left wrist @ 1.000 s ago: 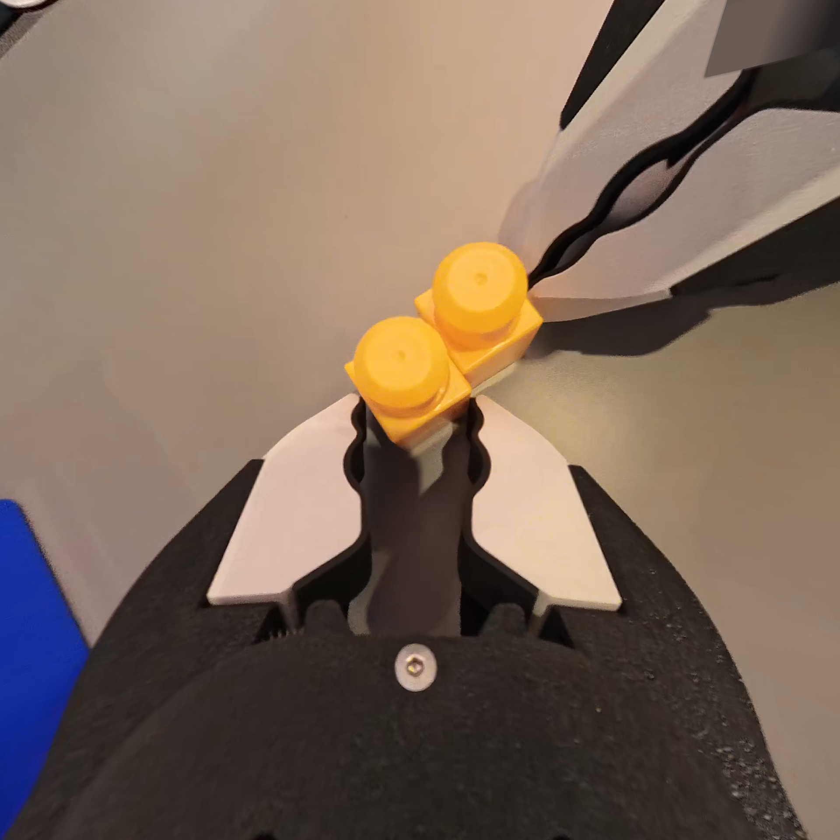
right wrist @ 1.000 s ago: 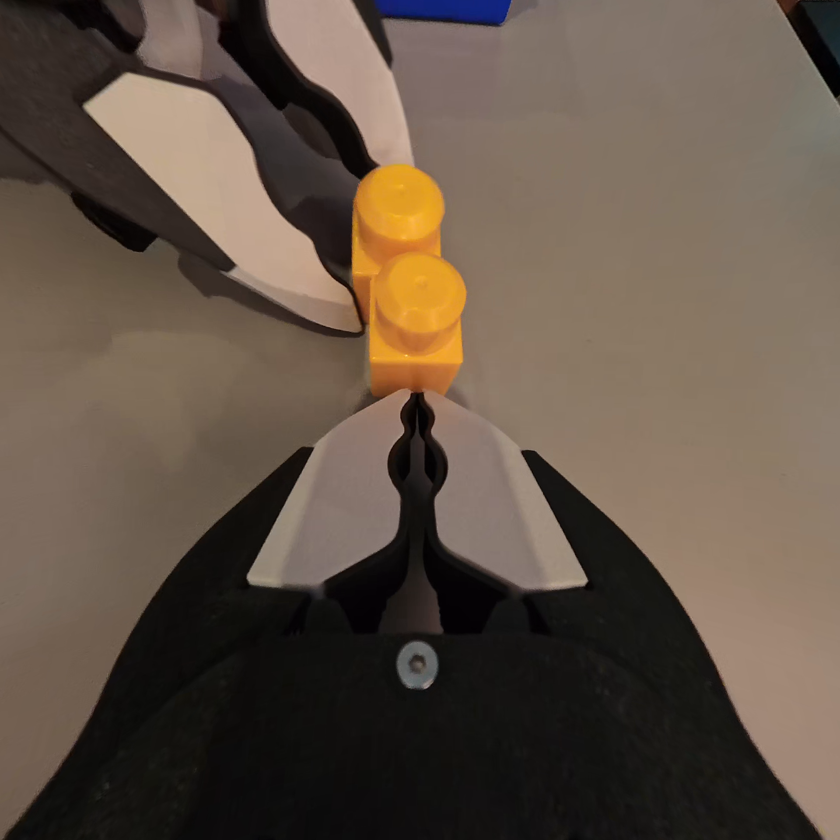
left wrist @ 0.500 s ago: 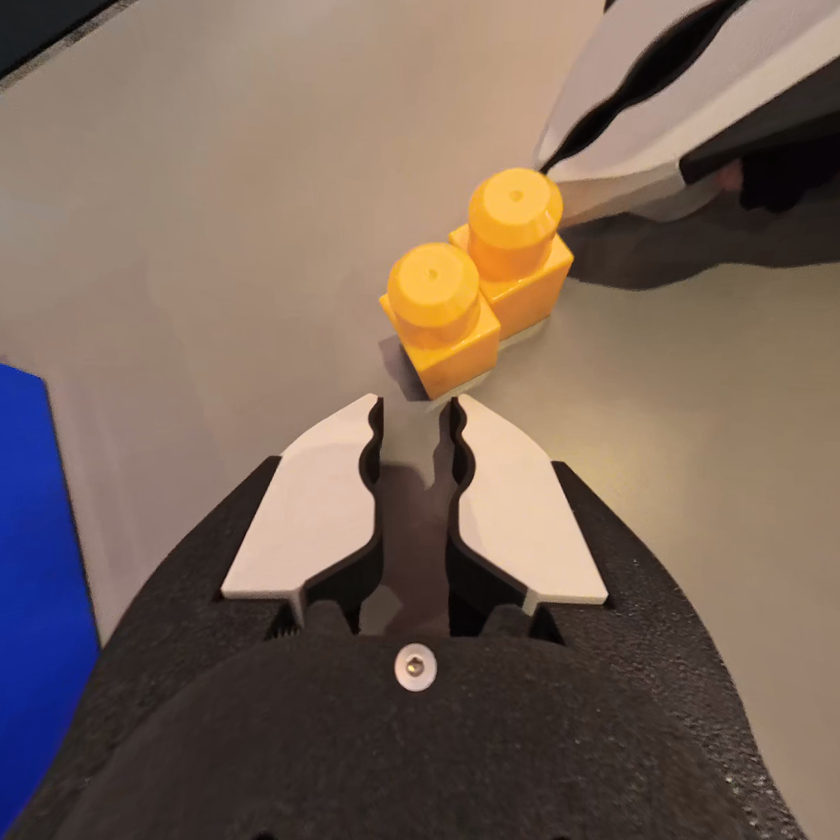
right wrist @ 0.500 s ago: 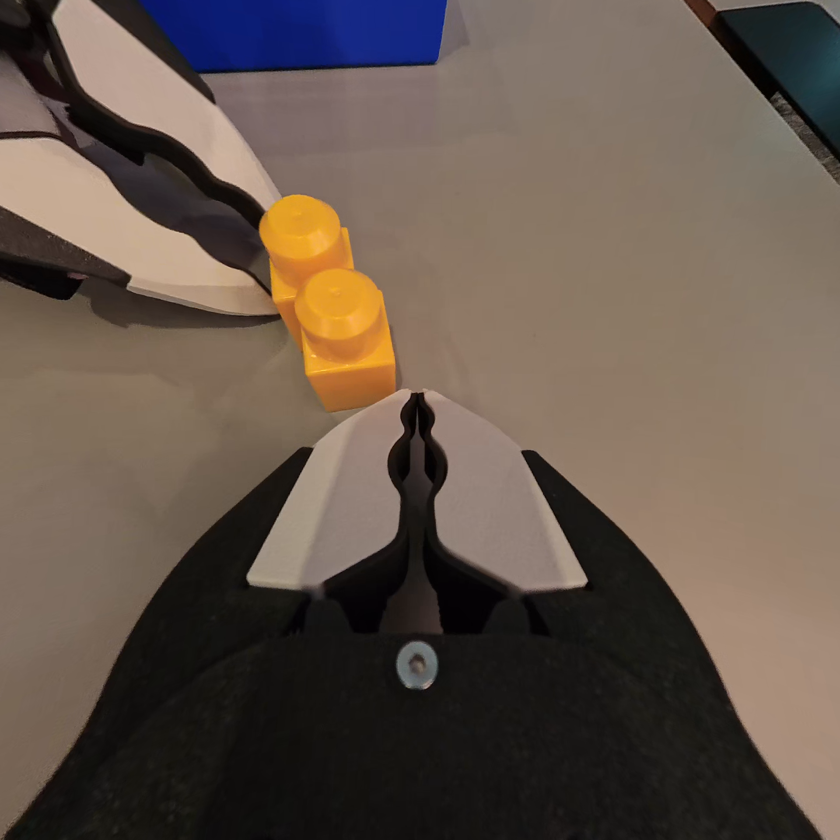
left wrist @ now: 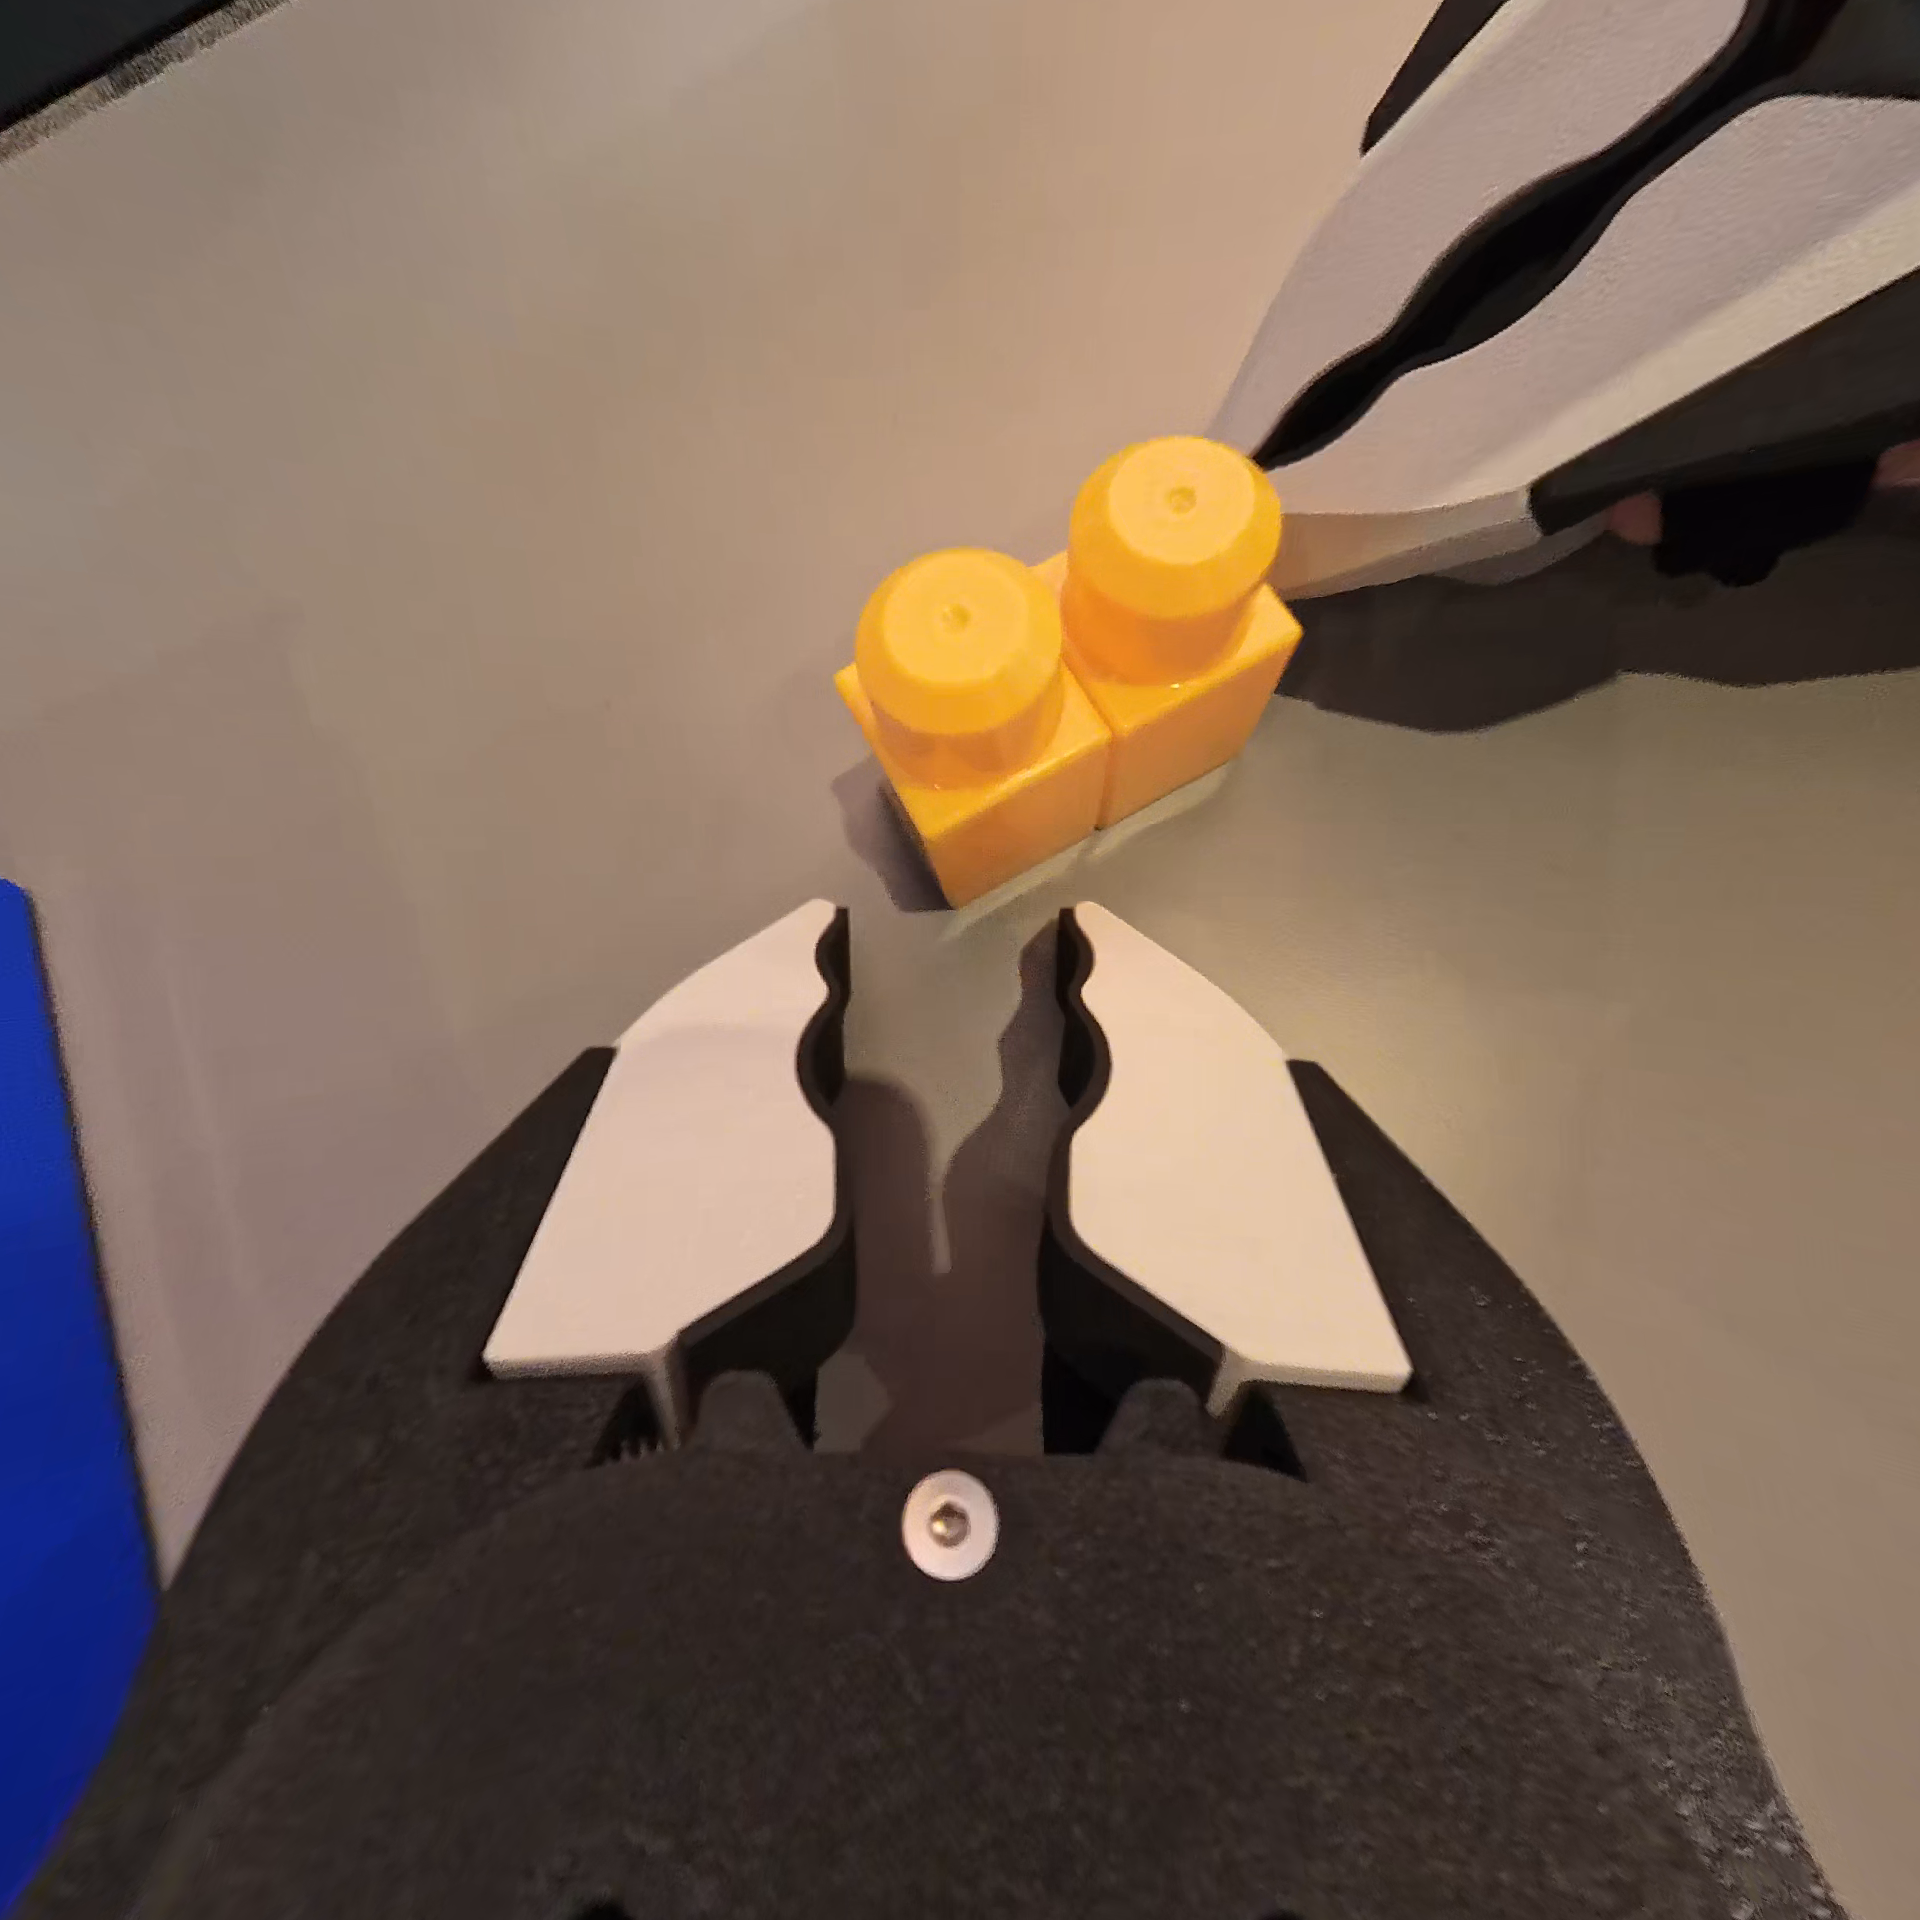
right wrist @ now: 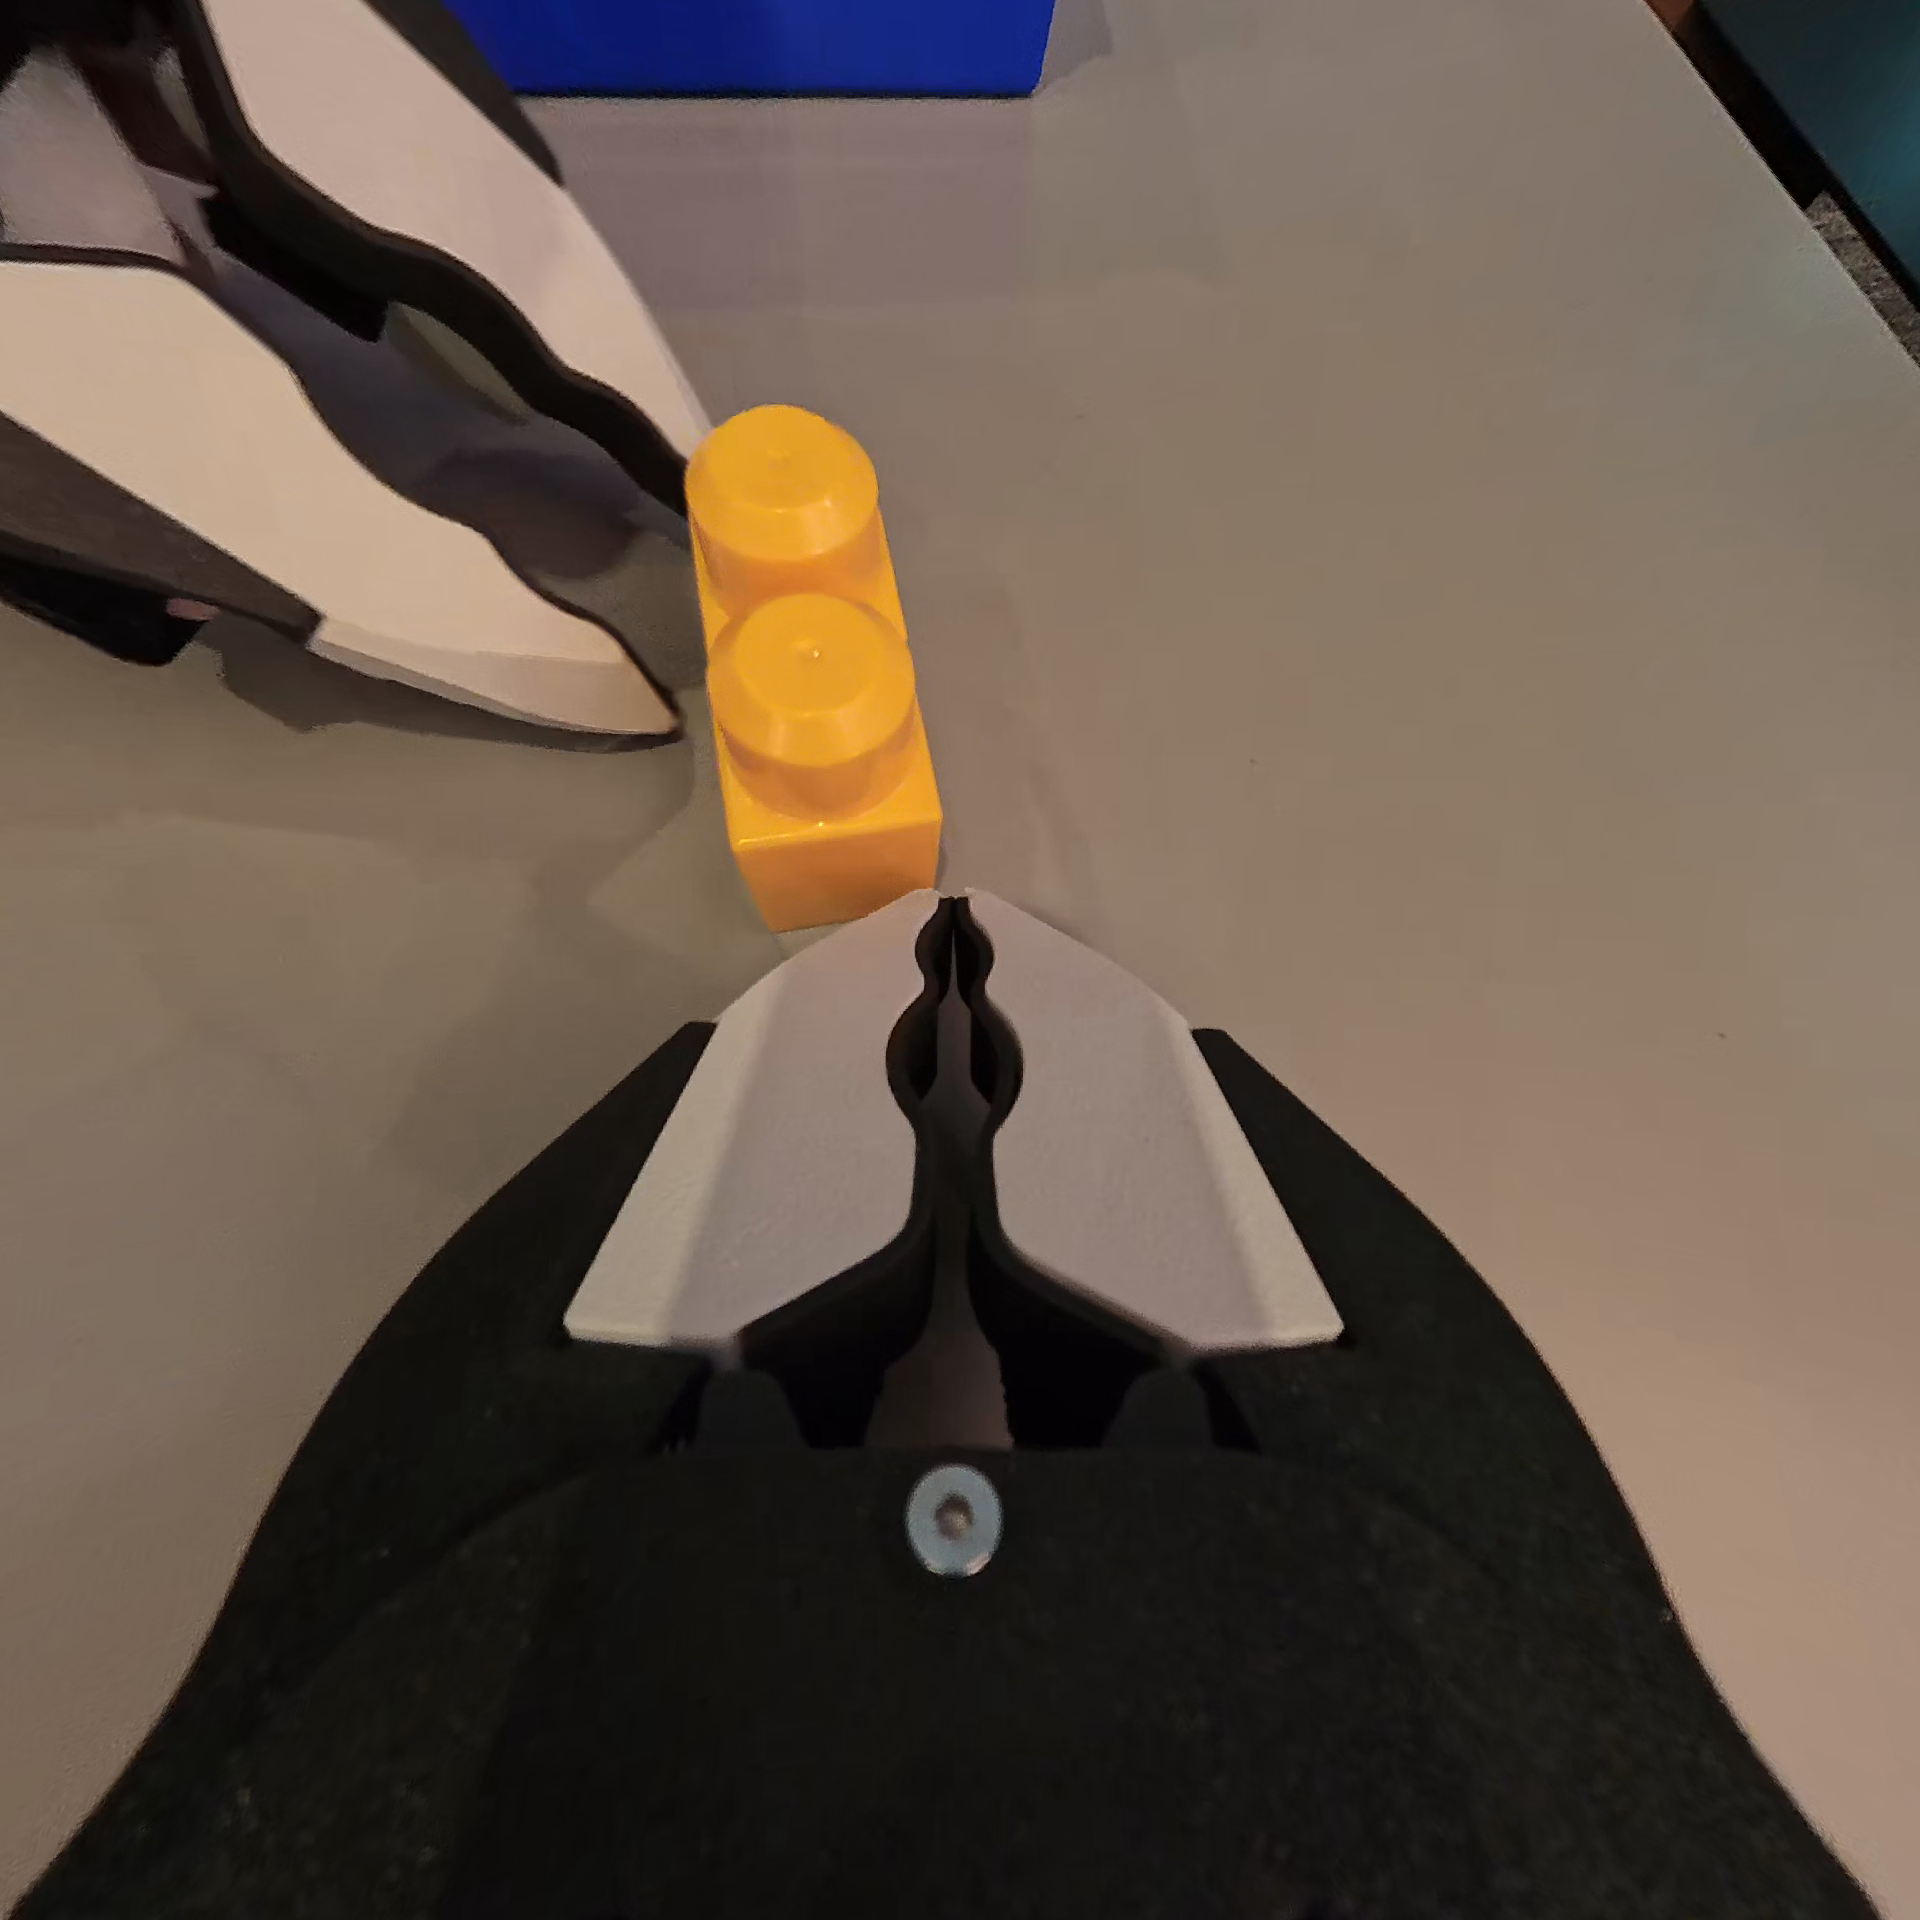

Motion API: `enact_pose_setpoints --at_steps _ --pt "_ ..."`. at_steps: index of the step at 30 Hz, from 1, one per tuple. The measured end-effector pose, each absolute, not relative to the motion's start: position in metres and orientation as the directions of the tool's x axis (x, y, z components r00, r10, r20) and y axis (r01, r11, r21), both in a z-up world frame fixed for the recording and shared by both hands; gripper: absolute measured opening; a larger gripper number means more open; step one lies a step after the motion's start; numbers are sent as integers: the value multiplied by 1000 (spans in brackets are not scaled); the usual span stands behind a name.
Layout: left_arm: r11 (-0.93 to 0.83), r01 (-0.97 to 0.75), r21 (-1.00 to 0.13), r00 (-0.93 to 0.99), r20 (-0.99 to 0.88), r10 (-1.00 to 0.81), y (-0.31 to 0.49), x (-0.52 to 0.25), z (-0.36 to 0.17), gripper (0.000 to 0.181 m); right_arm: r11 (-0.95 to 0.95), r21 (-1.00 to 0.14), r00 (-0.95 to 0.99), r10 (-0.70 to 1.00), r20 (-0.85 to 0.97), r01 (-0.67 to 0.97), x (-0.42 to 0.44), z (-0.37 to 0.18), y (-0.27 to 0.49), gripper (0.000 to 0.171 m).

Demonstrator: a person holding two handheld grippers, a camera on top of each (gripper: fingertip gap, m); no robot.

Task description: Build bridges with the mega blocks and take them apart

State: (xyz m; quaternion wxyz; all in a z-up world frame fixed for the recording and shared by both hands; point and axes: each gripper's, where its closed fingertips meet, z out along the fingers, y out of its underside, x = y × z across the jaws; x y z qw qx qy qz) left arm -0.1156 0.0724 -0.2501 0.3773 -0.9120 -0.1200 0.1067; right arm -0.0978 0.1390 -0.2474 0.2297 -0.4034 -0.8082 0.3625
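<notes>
- While both grippers sit low over the grey table [left wrist: 520, 520], two yellow blocks [left wrist: 1070, 675] stand upright on it, side by side and touching, each with one round stud on top.
- Seen from the left wrist view, the left gripper [left wrist: 951, 920] has its jaws parted with a clear gap of bare table between them; it holds nothing, and its tips lie just short of the nearer block without touching it.
- Its white fingers [left wrist: 707, 1122] flank that gap on either side.
- From the right wrist view, the right gripper [right wrist: 951, 906] has its jaws pressed together, nothing between them, tips just beside the lower corner of the near block [right wrist: 831, 821]; whether they touch it is not clear.
- That same view shows the left gripper coming in from the upper left, its tips close beside the farther block [right wrist: 784, 509].
- Across the table, a blue box [right wrist: 758, 47] stands at the far edge of the right wrist view and shows again at the left border of the left wrist view.
</notes>
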Motion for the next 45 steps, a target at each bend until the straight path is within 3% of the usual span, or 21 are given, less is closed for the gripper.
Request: enact_pose_setpoints --at_steps 5,10,18,45 --pt "-507 215 -835 926 10 376 77 -97 -229 71 395 -779 -557 827 70 488 -97 -246 141 0" --pt "-549 214 -808 851 -121 510 86 -100 -235 100 370 -792 -541 839 60 486 -96 -243 146 0" --pt "-514 369 -774 752 -76 655 107 -112 -244 104 319 -812 -516 856 26 488 -96 -239 151 0" --pt "-461 516 -722 650 -20 760 121 -123 -257 103 206 -853 -501 863 -73 479 -96 -229 161 0"
